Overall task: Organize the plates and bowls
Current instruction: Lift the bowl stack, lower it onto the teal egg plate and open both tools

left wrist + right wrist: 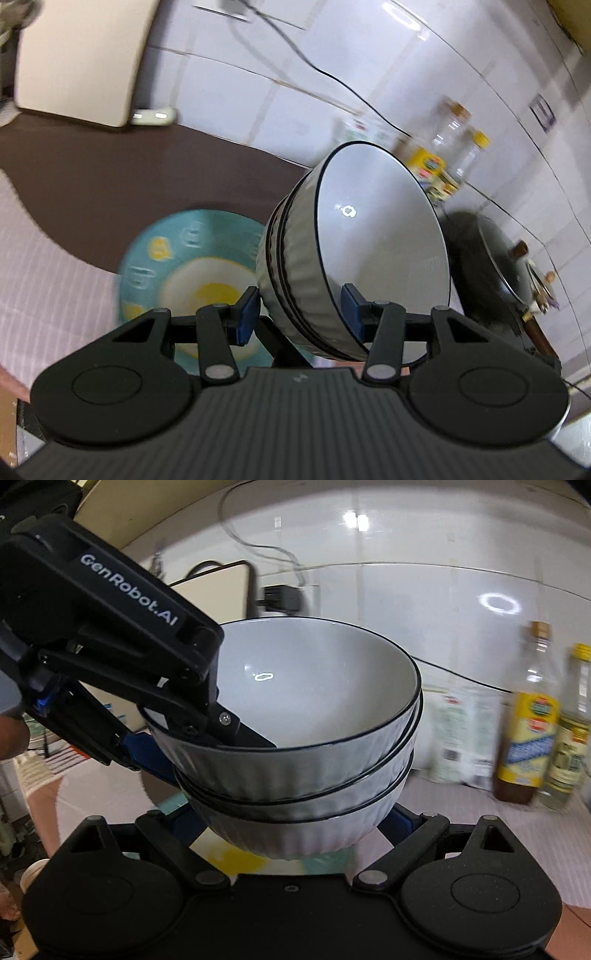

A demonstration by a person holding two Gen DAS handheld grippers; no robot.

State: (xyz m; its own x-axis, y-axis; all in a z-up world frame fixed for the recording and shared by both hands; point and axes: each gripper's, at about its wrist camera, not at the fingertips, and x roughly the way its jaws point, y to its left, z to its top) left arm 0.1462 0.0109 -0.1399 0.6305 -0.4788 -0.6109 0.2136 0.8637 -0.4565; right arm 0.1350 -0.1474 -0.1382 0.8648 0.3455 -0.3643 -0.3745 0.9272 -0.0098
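Note:
A stack of three white ribbed bowls with black rims (354,251) (317,738) is held in the air above a teal and yellow plate (184,266). My left gripper (301,314) is shut on the stack's rim, one finger inside the top bowl and one outside; it also shows in the right wrist view (207,734). My right gripper (295,830) is open, with its blue-padded fingers on either side of the bottom bowl. The plate shows blurred under the bowls in the right wrist view (236,860).
A dark pan with a lid (495,266) sits at the right. Oil and sauce bottles (532,716) and a white packet (465,734) stand by the tiled wall. A beige board (81,59) leans at the back left. A pink striped cloth (48,280) covers the brown counter.

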